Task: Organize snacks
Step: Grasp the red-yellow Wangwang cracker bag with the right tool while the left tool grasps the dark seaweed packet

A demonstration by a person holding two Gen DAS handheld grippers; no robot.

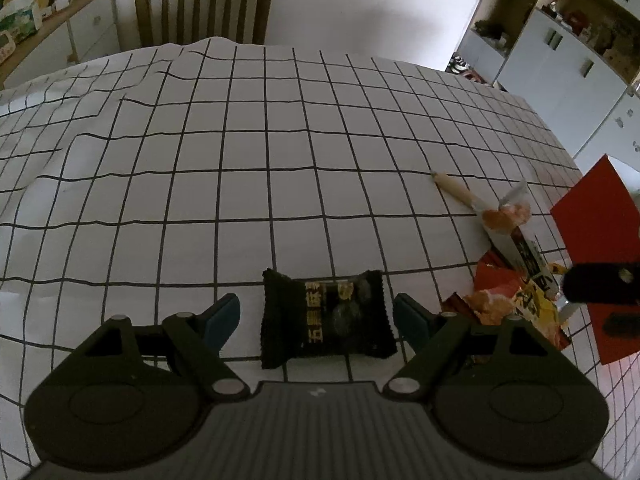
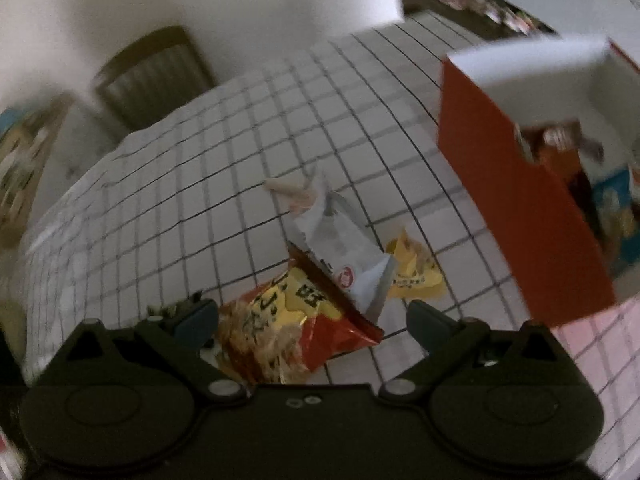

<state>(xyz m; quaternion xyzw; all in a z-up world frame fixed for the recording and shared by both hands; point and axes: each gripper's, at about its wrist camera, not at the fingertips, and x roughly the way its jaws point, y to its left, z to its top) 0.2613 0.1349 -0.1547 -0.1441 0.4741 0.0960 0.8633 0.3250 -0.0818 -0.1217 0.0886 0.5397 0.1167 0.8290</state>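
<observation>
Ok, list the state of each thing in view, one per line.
left claw: open, straddling the black packet, pads clear.
black packet: sealed, flat on the cloth.
right claw: open over the red-and-yellow bag.
red-and-yellow bag: lying flat, under the white bag.
white bag: lying across it.
red box: open, snacks inside.

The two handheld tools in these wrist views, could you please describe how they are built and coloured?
Both look alike. The left tool and right tool each have a matte black body with a ribbed centre panel, two round black housings, black linkage arms with silver pivot pins, and dark teal-blue finger pads. No cables or sleeves are visible.
</observation>
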